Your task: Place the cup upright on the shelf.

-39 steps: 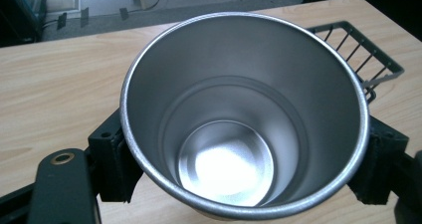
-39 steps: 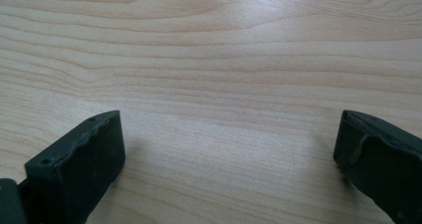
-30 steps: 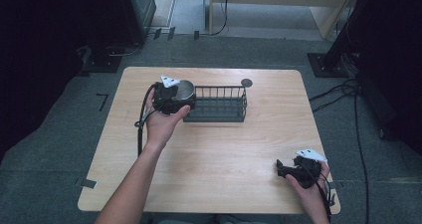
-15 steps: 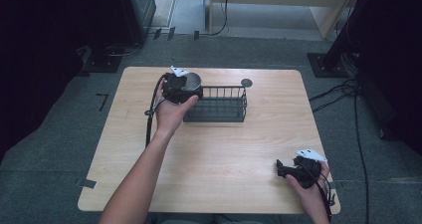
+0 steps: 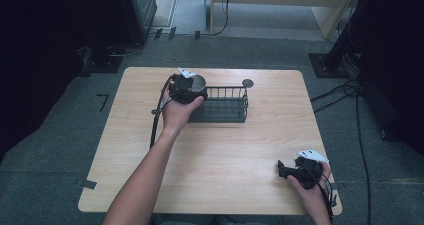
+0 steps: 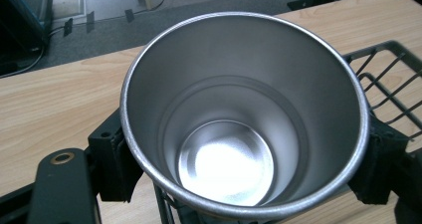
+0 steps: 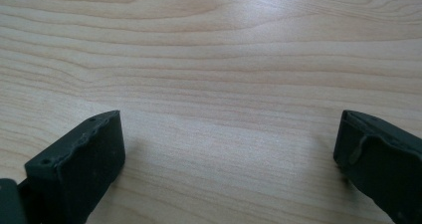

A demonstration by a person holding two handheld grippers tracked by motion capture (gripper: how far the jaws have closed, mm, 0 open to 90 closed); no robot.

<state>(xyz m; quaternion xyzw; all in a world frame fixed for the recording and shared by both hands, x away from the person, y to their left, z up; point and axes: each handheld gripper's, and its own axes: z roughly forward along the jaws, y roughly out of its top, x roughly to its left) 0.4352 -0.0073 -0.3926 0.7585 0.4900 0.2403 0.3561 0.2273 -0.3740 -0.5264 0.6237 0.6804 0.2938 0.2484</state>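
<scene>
Clamping an unmarked steel cup (image 6: 244,119), the left gripper (image 5: 186,89) hovers beside the wire basket (image 5: 225,105); right gripper (image 7: 229,149) gapes.

One steel cup (image 6: 244,124) is here, one black wire basket (image 5: 222,105), and one small dark round disc (image 5: 247,83), all on or over one wooden bench (image 5: 225,150). Two claws are present: the left claw (image 5: 186,87) and the right claw (image 5: 287,171).

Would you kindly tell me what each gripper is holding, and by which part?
The left gripper clamps a metal cup by its outer sides. The right gripper holds nothing.
</scene>
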